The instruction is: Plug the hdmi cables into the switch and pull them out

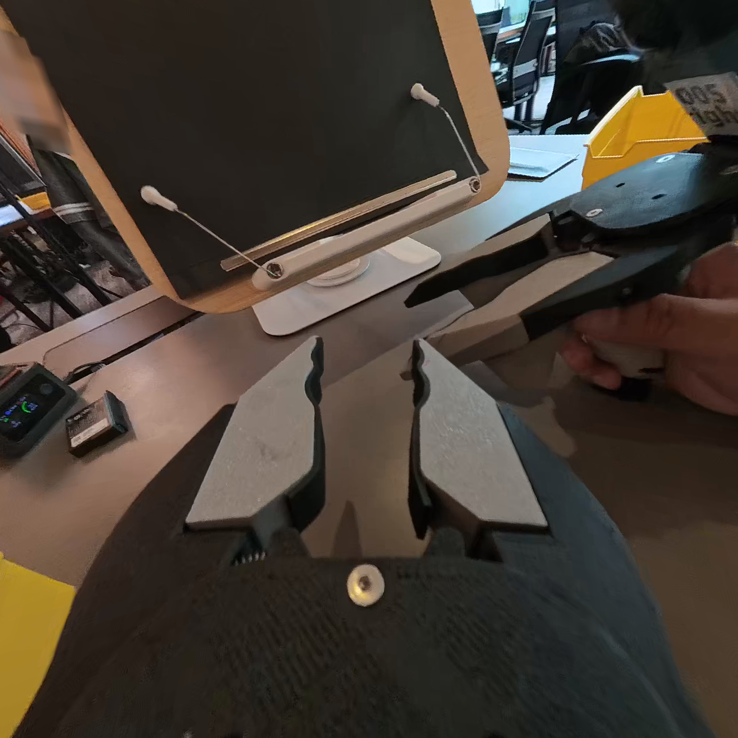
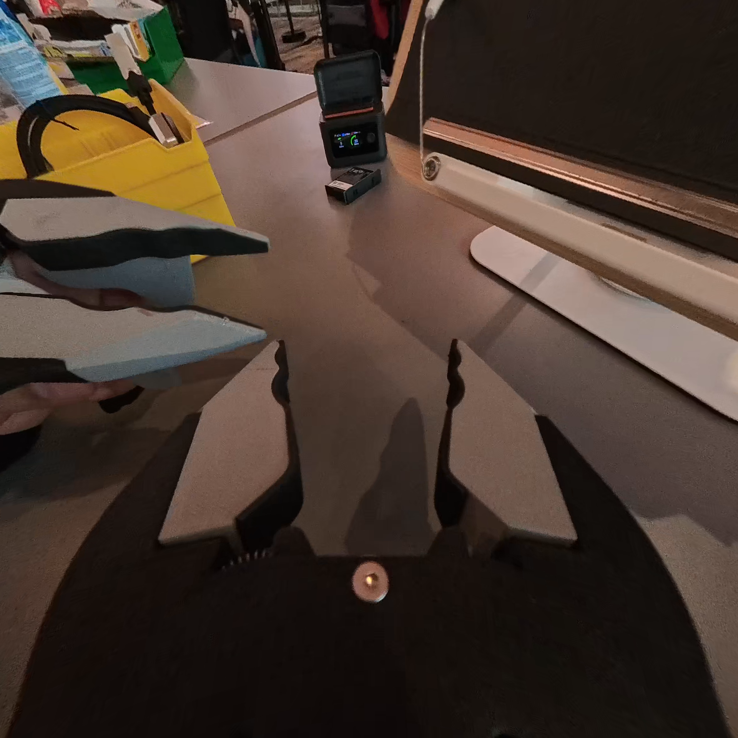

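While both the left gripper (image 1: 366, 351) and right gripper (image 2: 367, 351) hover empty, jaws apart, over the bare grey table (image 2: 339, 279), nothing's plugged yet: coiled black HDMI cable (image 2: 48, 120) sits in the yellow plastic bin (image 2: 131, 175) upper left, switch not visible.

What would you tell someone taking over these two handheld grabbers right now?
Left gripper: jaws open, empty, over the table.
Right gripper: jaws open, empty, beside it.
A black cable lies coiled in the yellow bin, its plug at the rim. No switch shows in either view.
Done: nothing that can be seen.
Left: find the switch, pick up the cable, plug in, pull out.
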`<control>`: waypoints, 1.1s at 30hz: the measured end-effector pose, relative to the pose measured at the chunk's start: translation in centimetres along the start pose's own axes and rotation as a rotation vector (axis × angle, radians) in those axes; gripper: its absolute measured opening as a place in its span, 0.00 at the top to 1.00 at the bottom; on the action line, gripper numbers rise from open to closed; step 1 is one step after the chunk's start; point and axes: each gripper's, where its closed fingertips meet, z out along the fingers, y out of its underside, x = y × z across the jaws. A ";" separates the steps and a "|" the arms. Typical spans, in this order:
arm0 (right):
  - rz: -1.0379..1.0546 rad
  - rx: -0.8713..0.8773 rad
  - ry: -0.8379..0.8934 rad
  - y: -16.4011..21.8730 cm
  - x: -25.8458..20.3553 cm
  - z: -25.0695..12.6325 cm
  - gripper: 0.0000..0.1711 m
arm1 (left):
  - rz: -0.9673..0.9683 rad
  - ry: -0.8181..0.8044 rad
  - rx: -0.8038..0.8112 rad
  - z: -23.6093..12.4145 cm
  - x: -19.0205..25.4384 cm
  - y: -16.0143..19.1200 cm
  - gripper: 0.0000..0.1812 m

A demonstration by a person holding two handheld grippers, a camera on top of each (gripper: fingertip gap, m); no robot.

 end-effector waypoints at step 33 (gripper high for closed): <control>0.090 0.026 0.005 0.2 0.7 -1.1 0.58 | 0.119 -0.214 -0.207 -16.4 -10.6 -7.0 0.70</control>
